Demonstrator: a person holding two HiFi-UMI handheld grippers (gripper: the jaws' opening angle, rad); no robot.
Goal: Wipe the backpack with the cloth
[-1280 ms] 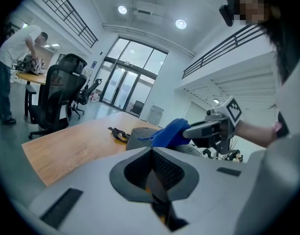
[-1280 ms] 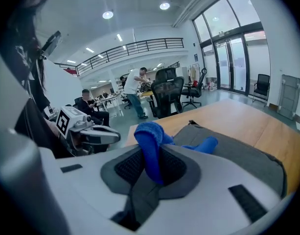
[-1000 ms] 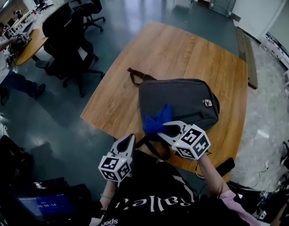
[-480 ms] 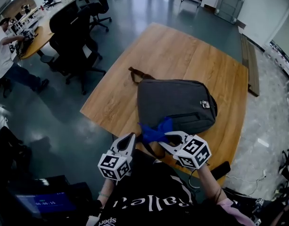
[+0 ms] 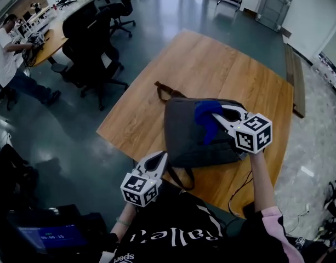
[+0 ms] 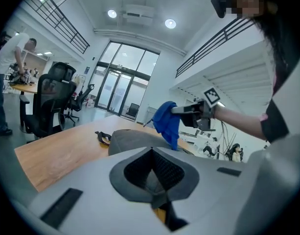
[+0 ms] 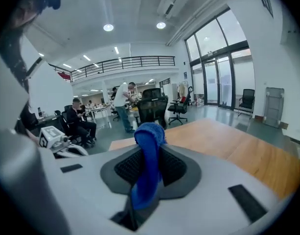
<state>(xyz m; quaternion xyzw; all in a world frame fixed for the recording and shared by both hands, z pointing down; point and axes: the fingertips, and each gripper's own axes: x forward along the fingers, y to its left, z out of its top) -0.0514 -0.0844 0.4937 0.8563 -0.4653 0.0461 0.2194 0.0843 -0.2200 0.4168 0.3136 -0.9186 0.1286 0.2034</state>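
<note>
A grey backpack (image 5: 192,138) lies flat on the wooden table (image 5: 211,59); it also shows in the left gripper view (image 6: 127,138). My right gripper (image 5: 218,113) hangs over the backpack's far right part, shut on a blue cloth (image 5: 206,120) that droops from its jaws toward the fabric. In the right gripper view the cloth (image 7: 149,160) stands pinched between the pads. My left gripper (image 5: 158,160) is at the table's near edge, short of the backpack, jaws together with nothing in them. From the left gripper view the cloth (image 6: 167,121) dangles above the bag.
A brown strap (image 5: 163,89) sticks out from the backpack's far left corner. Black straps and a cable (image 5: 239,188) hang off the near table edge. Black office chairs (image 5: 94,53) stand left of the table, and a person (image 5: 6,53) works at a desk beyond.
My right gripper has lifted the blue cloth from the backpack's near edge and carried it away from me, over the bag's far right part. The left gripper has barely moved.
</note>
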